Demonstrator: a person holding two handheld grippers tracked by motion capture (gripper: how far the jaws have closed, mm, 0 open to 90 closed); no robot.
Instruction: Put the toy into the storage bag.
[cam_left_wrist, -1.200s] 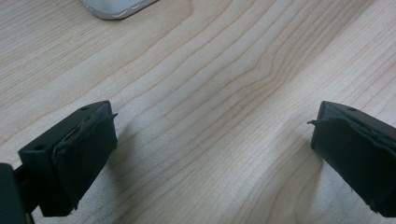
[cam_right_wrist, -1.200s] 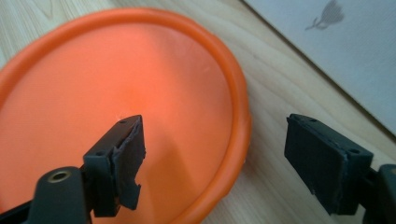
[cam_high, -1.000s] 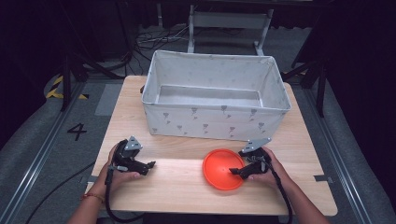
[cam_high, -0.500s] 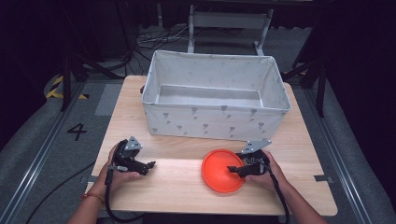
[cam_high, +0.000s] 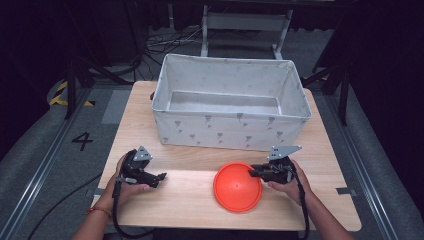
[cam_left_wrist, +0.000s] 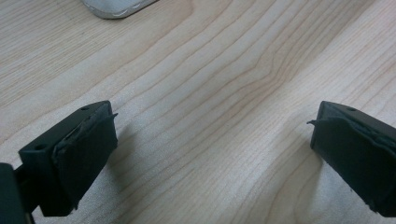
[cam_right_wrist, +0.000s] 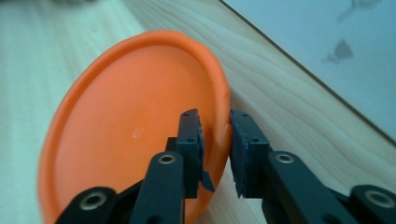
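Orange plate (cam_high: 238, 187) rim pinched by right gripper (cam_high: 254, 173), jaws just closed on it; left gripper (cam_high: 159, 177) held wide open (nothing between) over table (cam_high: 190, 200)

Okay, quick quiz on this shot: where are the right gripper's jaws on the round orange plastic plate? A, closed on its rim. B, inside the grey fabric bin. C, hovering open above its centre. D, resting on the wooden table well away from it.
A: in the right gripper view the right gripper has one black jaw inside and one outside the rim of the round orange plastic plate, pinching it, having just been closing.
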